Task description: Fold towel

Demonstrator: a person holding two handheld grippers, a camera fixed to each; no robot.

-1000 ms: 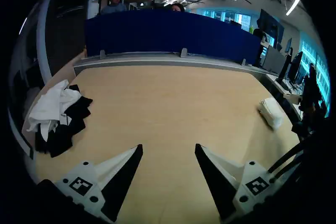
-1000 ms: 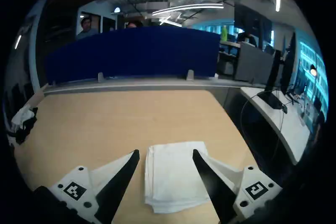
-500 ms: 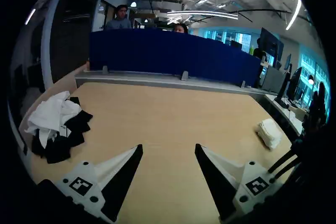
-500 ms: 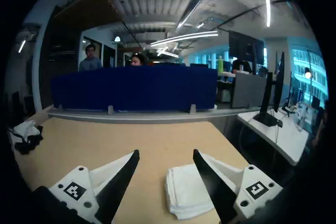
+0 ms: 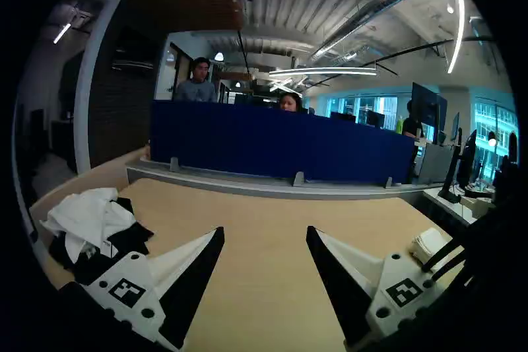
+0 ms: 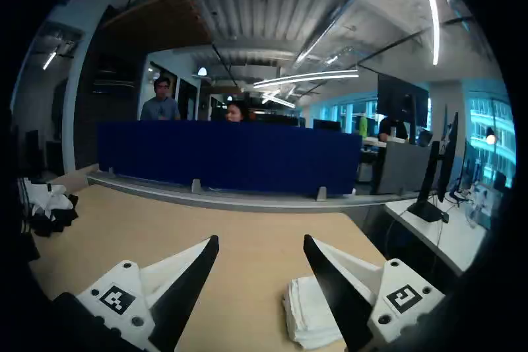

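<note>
Claw on the left (image 5: 264, 228): hangs released above the tan worktop (image 5: 264, 200), fingers spread wide, bare wood between the tips. Claw on the right (image 6: 260, 237): likewise released, fingers well apart over the same surface.

Folded white towel (image 6: 307, 312): lies flat as a neat stack near the worktop's right-hand edge, low in the right gripper view, partly hidden behind that claw's right finger. Cannot tell whether finger and cloth touch. Shows small at the far right of the left gripper view, beyond that claw's right finger.

Heap of white and black cloths (image 5: 92, 230): sits crumpled at the worktop's left end, well apart from the towel.

Blue divider screen (image 5: 277, 140): stands along the worktop's far edge, with two persons behind it. Monitor (image 6: 439, 167): stands on a neighbouring white desk (image 6: 449, 240), off to the right in the right gripper view.
</note>
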